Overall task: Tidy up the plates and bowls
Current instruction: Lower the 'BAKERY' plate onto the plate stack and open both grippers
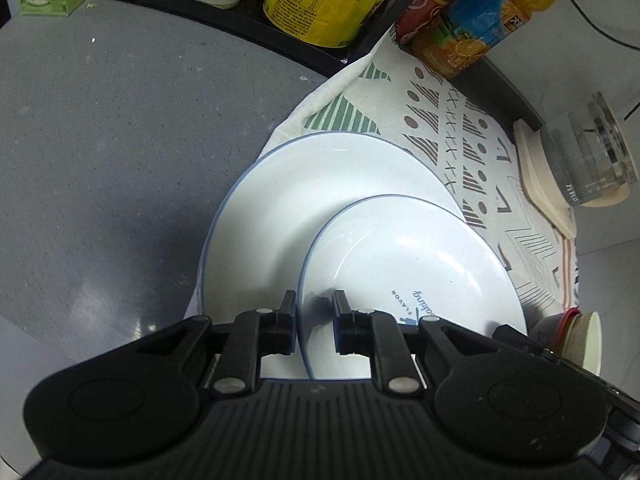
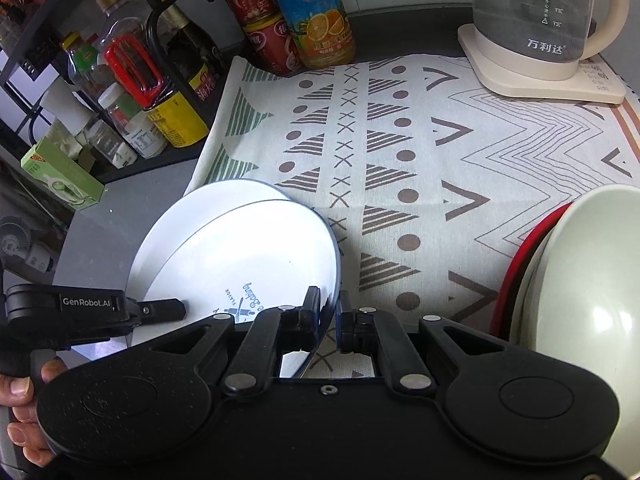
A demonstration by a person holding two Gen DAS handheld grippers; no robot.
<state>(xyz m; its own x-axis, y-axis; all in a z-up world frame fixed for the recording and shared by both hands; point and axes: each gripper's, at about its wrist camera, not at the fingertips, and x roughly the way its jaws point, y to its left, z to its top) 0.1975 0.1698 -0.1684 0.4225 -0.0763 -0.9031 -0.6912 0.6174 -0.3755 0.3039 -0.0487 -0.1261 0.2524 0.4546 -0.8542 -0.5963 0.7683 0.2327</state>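
Note:
A large white plate (image 1: 304,200) with a blue rim lies partly on the patterned cloth (image 1: 452,136). A smaller white plate (image 1: 400,256) with blue print rests on top of it, toward its near right side. My left gripper (image 1: 314,304) straddles the small plate's near rim, one finger outside and one inside, with a gap at the pads: open. My right gripper (image 2: 328,310) is shut on the small plate (image 2: 256,256) at its right rim. The left gripper (image 2: 178,310) shows there at the plate's left edge, held by a hand (image 2: 24,392).
A cream bowl (image 2: 580,280) nested in a red-rimmed one sits at the right. A glass kettle (image 2: 532,20) stands on its base at the back right. Drink bottles (image 2: 320,16) and a black rack (image 2: 132,72) of jars line the back. A green box (image 2: 64,176) stands on the grey counter (image 1: 120,152).

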